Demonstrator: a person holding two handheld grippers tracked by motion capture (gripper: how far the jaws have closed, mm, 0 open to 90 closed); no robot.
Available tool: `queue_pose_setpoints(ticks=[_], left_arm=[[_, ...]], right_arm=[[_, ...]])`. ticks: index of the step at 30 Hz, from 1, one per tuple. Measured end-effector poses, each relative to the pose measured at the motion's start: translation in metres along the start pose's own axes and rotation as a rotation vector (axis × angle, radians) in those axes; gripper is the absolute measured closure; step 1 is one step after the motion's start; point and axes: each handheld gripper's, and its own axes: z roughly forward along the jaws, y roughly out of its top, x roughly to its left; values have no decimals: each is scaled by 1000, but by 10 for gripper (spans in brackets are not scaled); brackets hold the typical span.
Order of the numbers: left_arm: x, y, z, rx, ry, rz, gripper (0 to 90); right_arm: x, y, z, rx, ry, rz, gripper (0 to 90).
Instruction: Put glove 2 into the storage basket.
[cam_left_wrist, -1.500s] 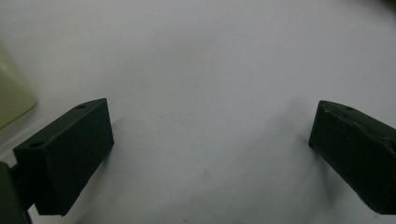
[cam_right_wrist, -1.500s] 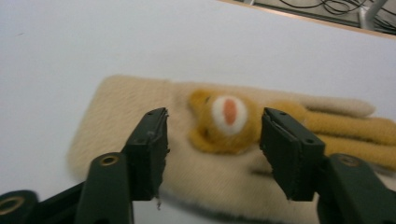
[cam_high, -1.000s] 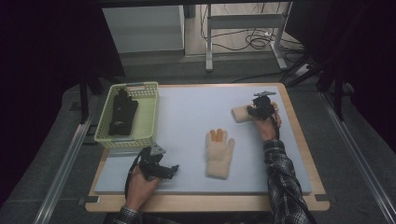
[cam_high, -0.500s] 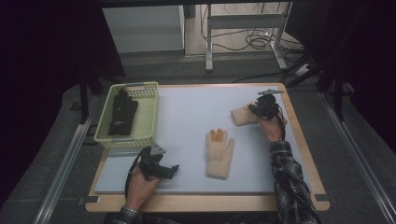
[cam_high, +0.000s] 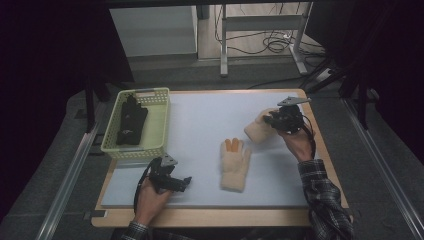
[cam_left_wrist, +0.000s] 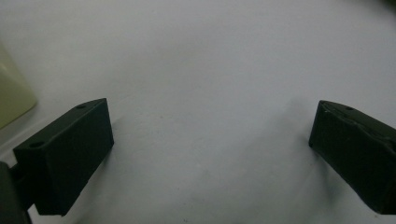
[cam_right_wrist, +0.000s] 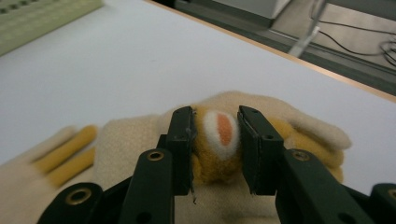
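Observation:
A cream knit glove with orange fingertips (cam_high: 235, 162) lies flat mid-table on the pale blue mat (cam_high: 210, 115). Its mate, a second cream glove (cam_high: 257, 129), hangs from my right gripper (cam_high: 272, 121) above the mat's right side. In the right gripper view the jaws have just been closing, and my right gripper (cam_right_wrist: 215, 122) pinches that glove's orange-and-white tip (cam_right_wrist: 223, 133); the flat glove (cam_right_wrist: 60, 154) shows at lower left. My left gripper (cam_high: 182, 184) rests near the front left of the mat. In its own view my left gripper (cam_left_wrist: 212, 126) stands open over bare mat.
A pale green plastic basket (cam_high: 159, 125) stands at the mat's left with a dark item (cam_high: 131, 122) inside. The wooden table edge (cam_high: 325, 145) frames the mat. Table legs and cables lie on the floor beyond.
My right hand has risen off the mat with the glove and shifted slightly nearer. The left gripper and the flat glove have stayed put.

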Motion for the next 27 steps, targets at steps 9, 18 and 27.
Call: queue_pose_setpoints(ticks=[9,18,27], left_arm=[[0,0,0,0,1,3,0],[0,0,0,-1,1,0,0],[0,0,0,1,1,3,0]], right_arm=[[47,-1,-29,-25,209,-127,658],[87,-6,-33,-25,376,-234,657],[117,-25,7,54,475,-359,646]])
